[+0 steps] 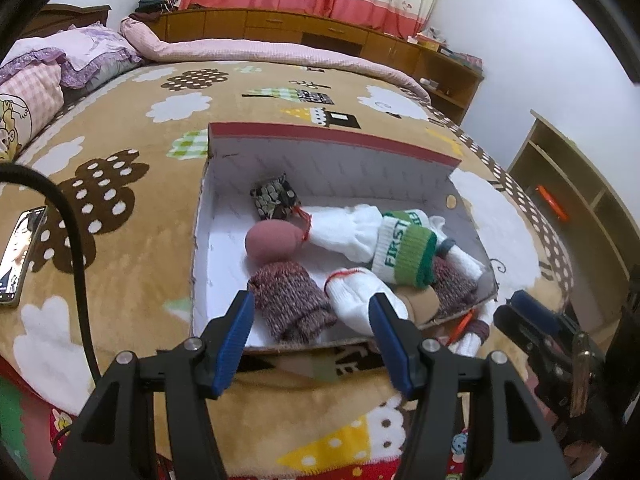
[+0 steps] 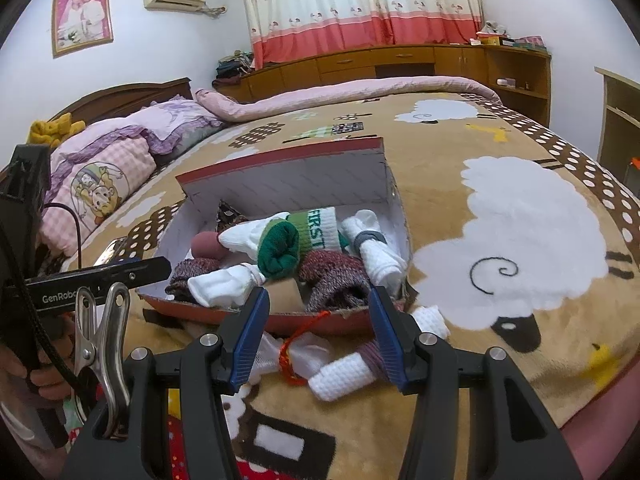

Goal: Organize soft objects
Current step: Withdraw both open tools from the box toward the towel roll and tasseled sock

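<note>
Both grippers hovered half open and empty above a patterned blanket (image 2: 500,184) on a bed. Beneath the right gripper (image 2: 316,344) lay a white rolled sock (image 2: 340,376), outside the box. Just beyond the left gripper (image 1: 312,340) sat an open cardboard box (image 1: 320,136) holding rolled socks, among them a green and white bundle (image 1: 404,252).

My tool (image 1: 310,332) has blue pads; the red-rimmed box (image 1: 320,136) is white inside, holding a green-and-white sock (image 1: 404,248) on the tan sheep-print blanket (image 2: 520,248).
</note>
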The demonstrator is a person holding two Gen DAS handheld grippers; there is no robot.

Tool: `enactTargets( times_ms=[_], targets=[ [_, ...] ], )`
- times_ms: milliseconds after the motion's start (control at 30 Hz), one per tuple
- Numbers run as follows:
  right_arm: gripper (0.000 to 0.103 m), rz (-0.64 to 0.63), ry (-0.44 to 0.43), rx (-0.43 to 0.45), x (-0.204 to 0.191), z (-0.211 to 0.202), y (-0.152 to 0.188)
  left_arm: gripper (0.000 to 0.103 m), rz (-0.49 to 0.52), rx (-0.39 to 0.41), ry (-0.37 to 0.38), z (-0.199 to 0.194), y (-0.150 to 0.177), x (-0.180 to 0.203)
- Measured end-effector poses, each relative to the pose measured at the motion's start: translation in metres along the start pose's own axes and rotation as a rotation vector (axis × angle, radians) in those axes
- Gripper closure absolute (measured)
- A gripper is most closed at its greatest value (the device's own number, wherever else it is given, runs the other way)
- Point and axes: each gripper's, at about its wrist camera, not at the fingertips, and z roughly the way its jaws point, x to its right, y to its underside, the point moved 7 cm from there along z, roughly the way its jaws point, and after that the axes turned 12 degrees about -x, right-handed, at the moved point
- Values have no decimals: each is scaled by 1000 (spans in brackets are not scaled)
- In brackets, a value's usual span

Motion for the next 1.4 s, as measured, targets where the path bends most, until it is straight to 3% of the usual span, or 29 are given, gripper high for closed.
enactTargets(
  times_ms=[633,967,1400],
  targets=[
    [50,54,36,-4,30,-17,25,40,44,-60,39,6,36,25],
    [50,107,54,-29,52,-11,39,40,83,-135,107,34,51,57],
    [50,144,56,-54,66,-2,50,40,40,-181,154,66,49,70]
  ],
)
